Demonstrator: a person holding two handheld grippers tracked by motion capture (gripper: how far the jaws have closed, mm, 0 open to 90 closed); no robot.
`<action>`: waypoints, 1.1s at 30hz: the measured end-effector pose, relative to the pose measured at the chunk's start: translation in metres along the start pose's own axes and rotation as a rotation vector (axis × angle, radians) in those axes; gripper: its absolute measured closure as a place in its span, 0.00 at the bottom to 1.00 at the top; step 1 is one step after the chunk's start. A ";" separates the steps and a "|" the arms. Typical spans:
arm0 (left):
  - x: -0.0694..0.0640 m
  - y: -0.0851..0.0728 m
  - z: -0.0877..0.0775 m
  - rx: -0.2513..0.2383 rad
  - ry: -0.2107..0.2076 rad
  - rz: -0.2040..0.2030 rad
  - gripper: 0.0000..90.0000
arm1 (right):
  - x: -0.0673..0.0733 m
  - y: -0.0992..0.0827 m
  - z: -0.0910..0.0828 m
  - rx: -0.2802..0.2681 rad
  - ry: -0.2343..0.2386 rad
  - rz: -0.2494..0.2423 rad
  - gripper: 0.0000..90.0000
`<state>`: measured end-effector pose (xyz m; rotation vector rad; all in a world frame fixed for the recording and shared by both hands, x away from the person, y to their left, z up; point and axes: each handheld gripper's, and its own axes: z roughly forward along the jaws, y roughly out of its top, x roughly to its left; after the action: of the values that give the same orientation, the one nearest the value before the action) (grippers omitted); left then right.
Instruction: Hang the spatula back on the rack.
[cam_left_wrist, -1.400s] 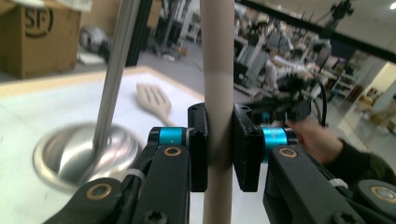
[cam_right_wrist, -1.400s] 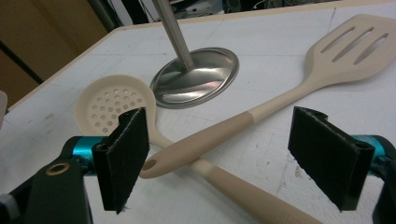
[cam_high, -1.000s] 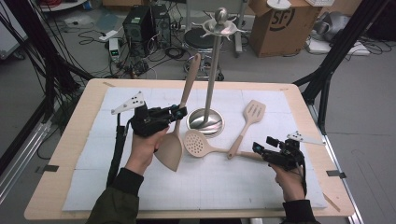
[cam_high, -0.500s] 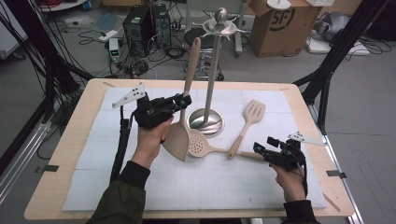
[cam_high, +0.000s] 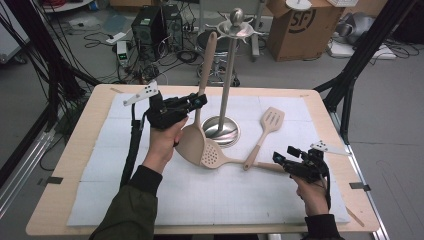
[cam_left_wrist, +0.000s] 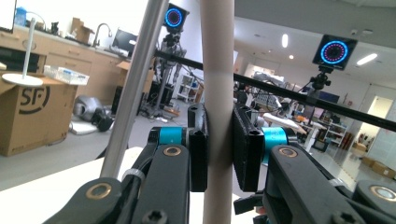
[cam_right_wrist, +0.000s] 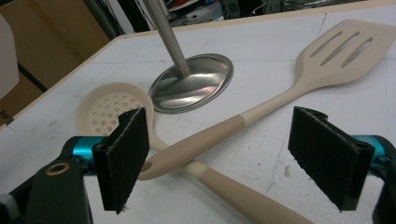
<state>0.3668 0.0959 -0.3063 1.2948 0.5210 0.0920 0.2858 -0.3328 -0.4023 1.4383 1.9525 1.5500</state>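
Step in hand: my left gripper (cam_high: 196, 102) clamps the spatula (cam_high: 197, 125) upright beside the stand (cam_high: 226, 85). Next I must raise its handle to a hook. My right gripper (cam_right_wrist: 224, 163) is open near the table's right edge.

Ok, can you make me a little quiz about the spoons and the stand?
1. True or false: the left gripper is shut on the spatula handle.
2. Which utensil has round holes: A the skimmer, B the turner?
3. What lies between the right gripper pads: a handle end or nothing?

Key: 1 true. 2 A. 3 the turner's handle end, with the pads wide apart and not touching it, near the stand.
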 end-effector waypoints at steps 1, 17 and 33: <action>0.000 0.000 0.001 0.007 -0.003 0.002 0.87 | -0.001 0.000 0.000 -0.002 0.001 -0.003 0.22; 0.019 -0.007 0.017 0.045 -0.079 -0.062 0.87 | -0.006 0.001 -0.003 -0.012 -0.003 0.009 0.22; 0.020 -0.008 0.017 0.046 0.004 -0.022 0.60 | -0.007 0.000 -0.003 -0.006 -0.007 0.007 0.22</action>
<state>0.3896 0.0851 -0.3168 1.3334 0.5437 0.0645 0.2869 -0.3397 -0.4039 1.4474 1.9394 1.5500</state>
